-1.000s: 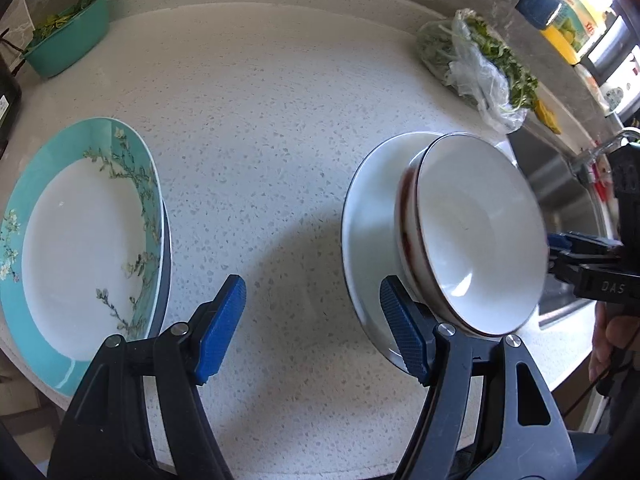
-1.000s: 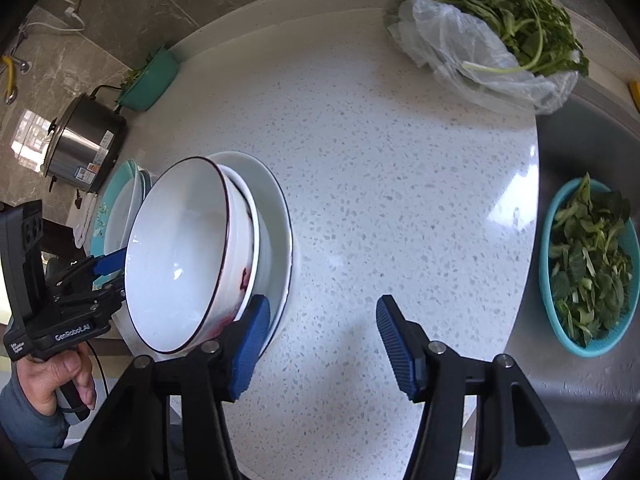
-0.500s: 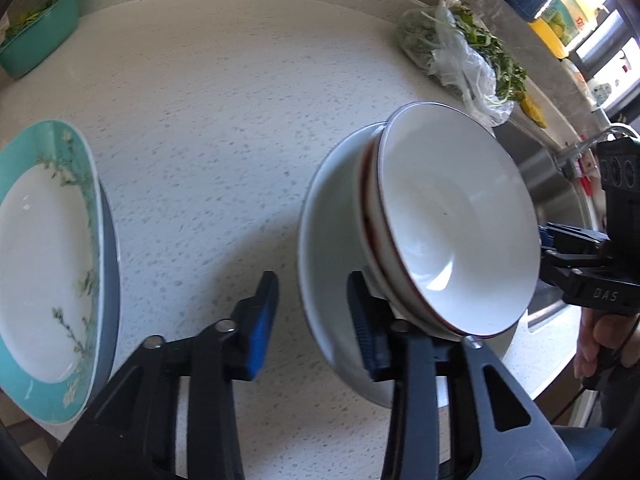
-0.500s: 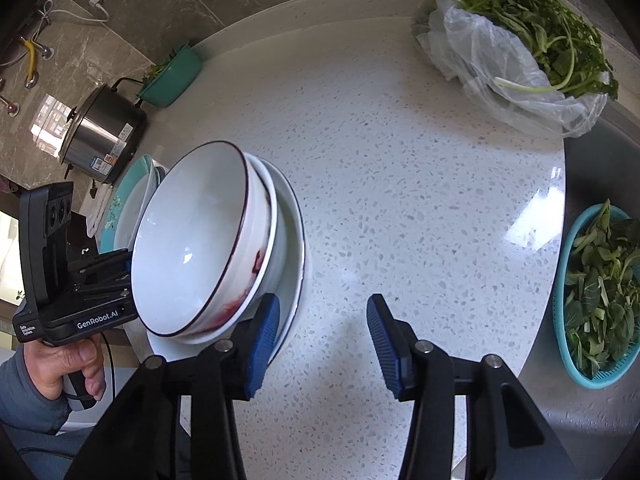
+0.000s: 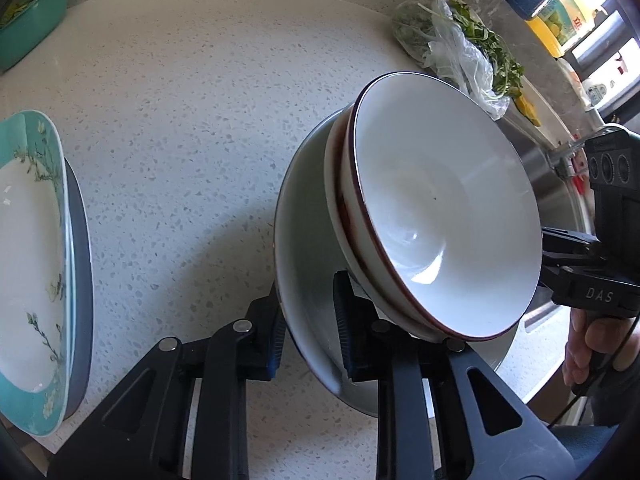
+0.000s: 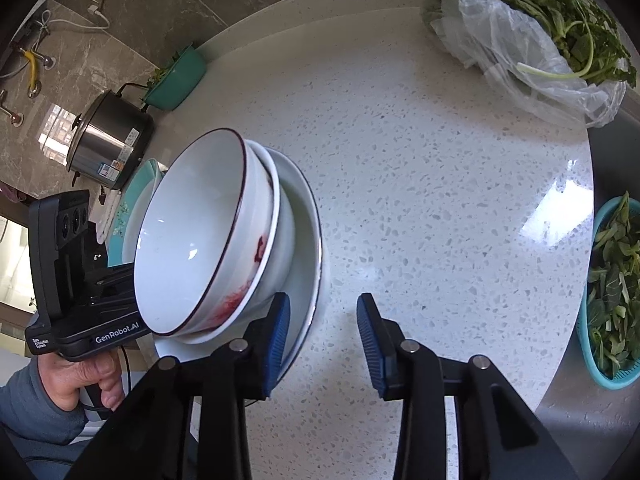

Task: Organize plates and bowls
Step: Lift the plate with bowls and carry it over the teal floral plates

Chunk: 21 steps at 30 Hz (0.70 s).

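Note:
A white plate (image 5: 308, 272) carries two nested white bowls with red rims (image 5: 440, 216) on the speckled counter. My left gripper (image 5: 308, 332) is shut on the plate's near rim, one blue pad under it and one on top. In the right wrist view the plate (image 6: 306, 232) and bowls (image 6: 200, 232) sit left of centre, with the left gripper behind them. My right gripper (image 6: 324, 336) is open and empty, its left pad close beside the plate's rim. A teal-rimmed flowered plate (image 5: 36, 264) lies on a stack at the far left.
A bag of greens (image 5: 456, 40) lies at the back right, and it also shows in the right wrist view (image 6: 528, 36). A teal basket of leaves (image 6: 612, 300) sits in the sink at right. A steel pot (image 6: 108, 140) and a teal tub (image 6: 176, 80) stand at the back left.
My left gripper has moved right and shut on the white plate's rim. My right gripper has narrowed somewhat and come closer to the plate's other side.

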Each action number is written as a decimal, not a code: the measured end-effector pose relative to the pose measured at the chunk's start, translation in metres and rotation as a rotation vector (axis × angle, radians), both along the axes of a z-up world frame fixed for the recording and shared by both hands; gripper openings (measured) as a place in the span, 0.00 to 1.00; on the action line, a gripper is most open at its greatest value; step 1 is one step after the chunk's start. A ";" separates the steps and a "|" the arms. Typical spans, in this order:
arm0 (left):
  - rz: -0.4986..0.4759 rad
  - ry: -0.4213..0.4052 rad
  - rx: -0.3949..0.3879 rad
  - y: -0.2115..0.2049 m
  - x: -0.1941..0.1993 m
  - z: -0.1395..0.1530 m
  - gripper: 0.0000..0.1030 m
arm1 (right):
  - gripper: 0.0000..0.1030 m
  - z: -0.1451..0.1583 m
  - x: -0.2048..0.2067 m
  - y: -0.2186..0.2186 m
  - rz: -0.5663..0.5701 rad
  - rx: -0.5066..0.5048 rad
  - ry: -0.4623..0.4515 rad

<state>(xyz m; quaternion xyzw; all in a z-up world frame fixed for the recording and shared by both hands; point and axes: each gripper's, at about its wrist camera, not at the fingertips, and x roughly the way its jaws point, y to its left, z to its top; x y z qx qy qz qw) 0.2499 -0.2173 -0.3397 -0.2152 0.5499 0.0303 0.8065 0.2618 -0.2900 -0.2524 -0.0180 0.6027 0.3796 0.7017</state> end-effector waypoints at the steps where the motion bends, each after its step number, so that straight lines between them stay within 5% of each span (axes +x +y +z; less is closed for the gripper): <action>1: 0.000 -0.001 0.004 0.001 -0.001 0.000 0.19 | 0.32 0.000 0.000 0.001 0.004 0.004 0.003; 3: -0.005 -0.006 0.018 -0.001 -0.002 0.001 0.16 | 0.24 0.000 -0.001 0.003 0.016 0.022 0.015; 21: 0.003 -0.054 0.092 -0.001 -0.008 0.016 0.12 | 0.23 0.002 -0.019 0.009 0.023 0.006 -0.065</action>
